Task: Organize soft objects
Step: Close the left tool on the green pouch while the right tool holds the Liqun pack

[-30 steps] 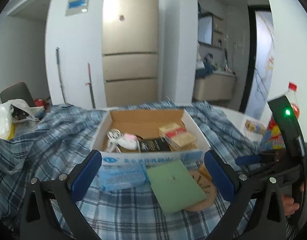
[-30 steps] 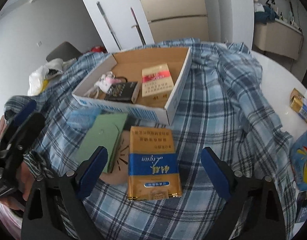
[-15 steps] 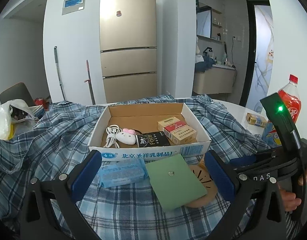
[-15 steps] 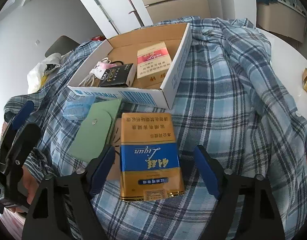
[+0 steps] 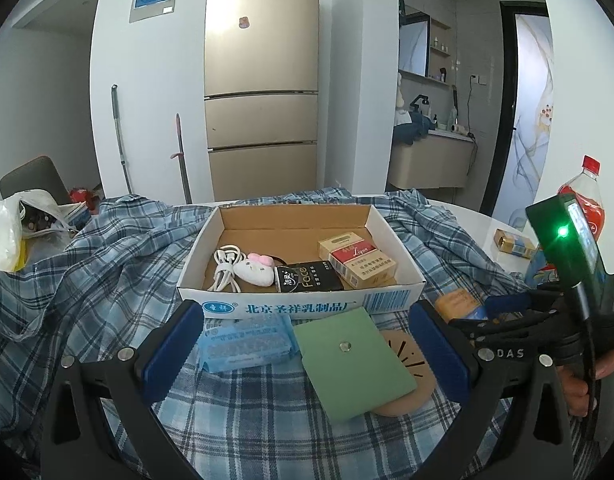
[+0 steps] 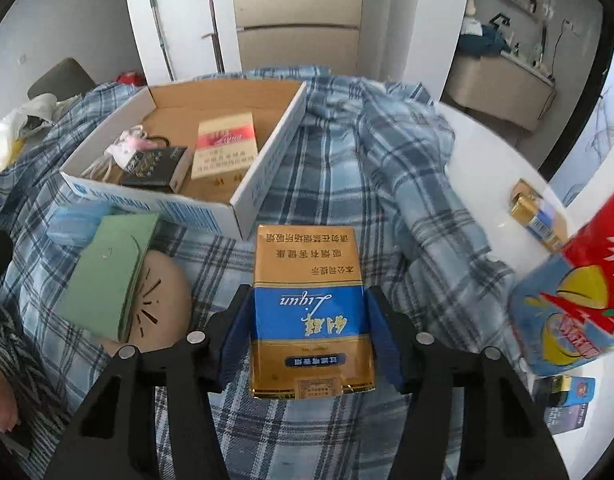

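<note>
My right gripper (image 6: pixel 309 316) is shut on a gold and blue cigarette carton (image 6: pixel 309 312) that lies on the plaid cloth (image 6: pixel 387 184). The carton's tip also shows in the left wrist view (image 5: pixel 457 304). My left gripper (image 5: pixel 307 344) is open and empty, low over a blue tissue pack (image 5: pixel 245 342) and a green card holder (image 5: pixel 355 360) that rests on a tan round coaster (image 5: pixel 407 376). Behind them stands an open cardboard box (image 5: pixel 307 306) holding a white cable, a pink-bowed plush, a black pack and a red and gold pack (image 5: pixel 363 264).
A red-capped bottle (image 5: pixel 585 196) and a small gold box (image 5: pixel 513 242) stand on the white table at right. A colourful snack bag (image 6: pixel 575 304) sits close to my right gripper. A white plastic bag (image 5: pixel 5 232) lies at far left. A fridge stands behind.
My right gripper has moved forward over the carton and closed its fingers on its sides. My left gripper has dropped slightly and stayed open.
</note>
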Available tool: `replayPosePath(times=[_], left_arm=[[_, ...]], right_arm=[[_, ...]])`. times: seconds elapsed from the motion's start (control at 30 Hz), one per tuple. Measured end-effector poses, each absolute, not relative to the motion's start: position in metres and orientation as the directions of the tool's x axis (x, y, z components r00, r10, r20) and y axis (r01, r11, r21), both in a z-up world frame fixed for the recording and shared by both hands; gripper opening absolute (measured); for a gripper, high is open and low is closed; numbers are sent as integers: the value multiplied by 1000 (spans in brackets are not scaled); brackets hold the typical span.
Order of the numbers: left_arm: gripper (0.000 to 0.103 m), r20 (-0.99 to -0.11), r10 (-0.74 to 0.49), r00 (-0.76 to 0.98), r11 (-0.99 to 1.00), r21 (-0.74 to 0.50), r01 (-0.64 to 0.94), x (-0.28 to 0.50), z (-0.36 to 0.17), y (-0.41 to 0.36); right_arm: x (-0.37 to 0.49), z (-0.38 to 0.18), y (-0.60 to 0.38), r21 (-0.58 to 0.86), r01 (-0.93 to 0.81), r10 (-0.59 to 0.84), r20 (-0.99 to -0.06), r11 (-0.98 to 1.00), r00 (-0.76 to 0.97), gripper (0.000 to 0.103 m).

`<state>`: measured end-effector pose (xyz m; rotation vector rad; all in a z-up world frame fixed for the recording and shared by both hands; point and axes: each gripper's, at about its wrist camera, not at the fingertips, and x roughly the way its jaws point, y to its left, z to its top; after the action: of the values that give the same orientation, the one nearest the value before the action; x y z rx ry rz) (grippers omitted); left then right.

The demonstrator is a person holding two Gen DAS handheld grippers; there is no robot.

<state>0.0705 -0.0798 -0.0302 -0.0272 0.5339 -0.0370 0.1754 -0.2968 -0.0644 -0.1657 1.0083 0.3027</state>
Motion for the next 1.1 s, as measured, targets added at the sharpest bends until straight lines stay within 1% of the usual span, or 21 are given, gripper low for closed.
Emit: replayPosePath(times=[0.07, 0.13, 0.27, 0.3, 0.37, 0.47, 0.57, 0.63, 0.73, 0.77, 0.8, 0.87, 0.93, 1.03, 1.1], left_arm=[[103, -507, -43, 861, 999, -37, 28, 70, -30, -80], [103, -509, -41, 860, 999, -34, 28, 71, -30, -80], [103, -511, -45, 859, 999, -37, 31, 70, -30, -80], [103, -512, -45, 858, 999, -37, 31, 70, -31, -80], [103, -513, -46, 857, 999, -37, 31, 70, -31, -80], [103, -513, -45, 857, 999, -36, 31, 70, -31, -80], [103, -520, -48, 853, 999, -36, 34, 71, -32, -80], [103, -530, -52, 846, 999, -36, 39, 73, -33, -81], [103, -566, -57, 823, 998, -40, 41, 76, -37, -81], [103, -583, -66, 810, 998, -50, 45, 78, -38, -82], [103, -598, -76, 798, 997, -62, 48, 80, -40, -81], [103, -633, -100, 767, 994, -95, 52, 85, -45, -79], [103, -667, -138, 732, 989, -133, 66, 91, -50, -78], [103, -729, -174, 662, 982, -176, 65, 100, -62, -81], [103, -747, -191, 637, 980, -177, 86, 101, -68, -88]], right_arm=[[176, -64, -296, -10, -324, 161, -852, 946, 498, 61], [174, -62, -299, -5, -325, 169, -847, 946, 504, 64], [177, -61, -303, 27, -337, 198, -852, 941, 484, 64], [179, -64, -303, 19, -338, 187, -860, 941, 474, 63], [176, -70, -298, -1, -340, 165, -873, 940, 458, 57], [176, -71, -297, -8, -344, 161, -874, 939, 459, 52], [173, -64, -300, -3, -333, 171, -853, 943, 493, 51], [170, -55, -302, 8, -332, 195, -822, 943, 534, 51], [163, -41, -304, 25, -340, 234, -773, 940, 590, 51], [162, -39, -303, 30, -350, 245, -769, 936, 590, 51], [162, -39, -302, 33, -366, 254, -777, 930, 576, 52], [165, -48, -298, 28, -378, 236, -822, 926, 519, 52], [167, -55, -289, 30, -404, 242, -841, 914, 484, 52], [163, -55, -283, 9, -414, 230, -842, 910, 487, 52], [162, -54, -283, 3, -409, 226, -838, 913, 497, 52]])
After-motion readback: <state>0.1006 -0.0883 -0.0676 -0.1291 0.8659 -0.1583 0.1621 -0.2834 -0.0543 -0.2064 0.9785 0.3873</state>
